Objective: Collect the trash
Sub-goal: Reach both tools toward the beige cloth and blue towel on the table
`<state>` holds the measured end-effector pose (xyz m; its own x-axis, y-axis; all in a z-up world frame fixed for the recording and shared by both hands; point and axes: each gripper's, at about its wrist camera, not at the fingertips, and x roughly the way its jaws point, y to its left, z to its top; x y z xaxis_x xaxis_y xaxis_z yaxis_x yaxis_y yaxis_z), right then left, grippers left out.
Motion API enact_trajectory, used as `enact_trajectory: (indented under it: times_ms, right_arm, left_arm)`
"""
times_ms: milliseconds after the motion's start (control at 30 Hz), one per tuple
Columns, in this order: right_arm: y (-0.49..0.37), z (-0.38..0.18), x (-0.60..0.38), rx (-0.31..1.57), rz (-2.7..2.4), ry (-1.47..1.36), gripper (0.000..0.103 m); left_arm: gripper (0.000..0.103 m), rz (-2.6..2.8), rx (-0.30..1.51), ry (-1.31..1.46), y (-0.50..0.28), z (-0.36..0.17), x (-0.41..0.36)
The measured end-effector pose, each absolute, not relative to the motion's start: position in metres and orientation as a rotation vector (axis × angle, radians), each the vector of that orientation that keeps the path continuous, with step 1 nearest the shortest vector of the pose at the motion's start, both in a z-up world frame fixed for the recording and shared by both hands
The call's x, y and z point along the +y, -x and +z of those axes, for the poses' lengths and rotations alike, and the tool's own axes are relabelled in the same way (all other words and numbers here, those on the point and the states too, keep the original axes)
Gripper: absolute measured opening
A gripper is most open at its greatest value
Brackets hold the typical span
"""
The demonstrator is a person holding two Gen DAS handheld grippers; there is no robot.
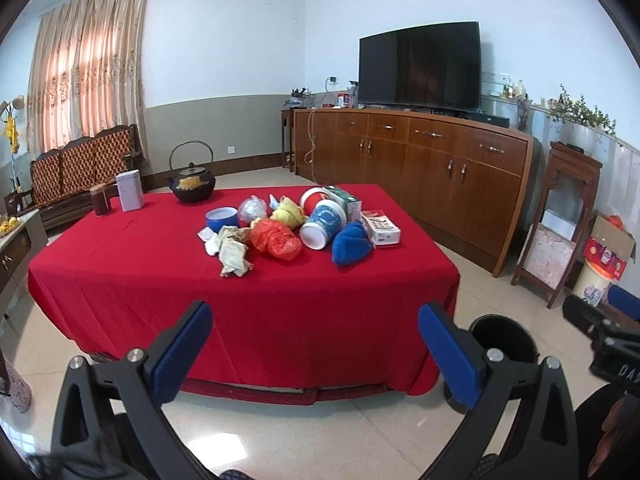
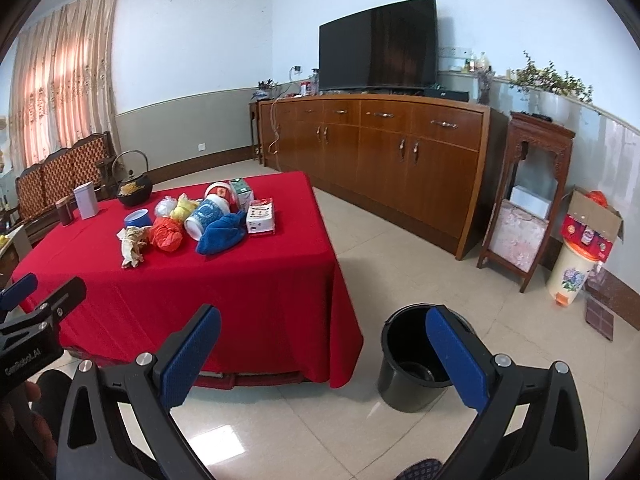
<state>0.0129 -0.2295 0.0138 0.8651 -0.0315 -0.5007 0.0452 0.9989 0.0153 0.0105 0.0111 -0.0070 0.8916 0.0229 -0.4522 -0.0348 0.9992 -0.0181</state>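
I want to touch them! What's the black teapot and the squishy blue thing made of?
The black teapot looks like cast iron: dull, dark, heavy-looking, with a hoop handle. The blue thing looks like soft, fuzzy cloth, maybe a towel.

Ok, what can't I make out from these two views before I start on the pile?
- Bin: left view, mostly hidden behind the left tool's right finger; right view, a blue finger covers part of it.
- Carton: print too small, both views.
- Pile: items overlap; those behind are half hidden.
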Motion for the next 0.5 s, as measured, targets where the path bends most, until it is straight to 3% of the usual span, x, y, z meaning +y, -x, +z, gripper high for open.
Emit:
enact_trajectory:
  times_ms: [500]
  right_arm:
    - [-0.102, 0.019, -0.196, 0.547, 0.162, -0.042, 0.103]
  left_arm:
    - [0.103, 0.127, 0.505, 0.079, -0.070, -0.023, 0.075]
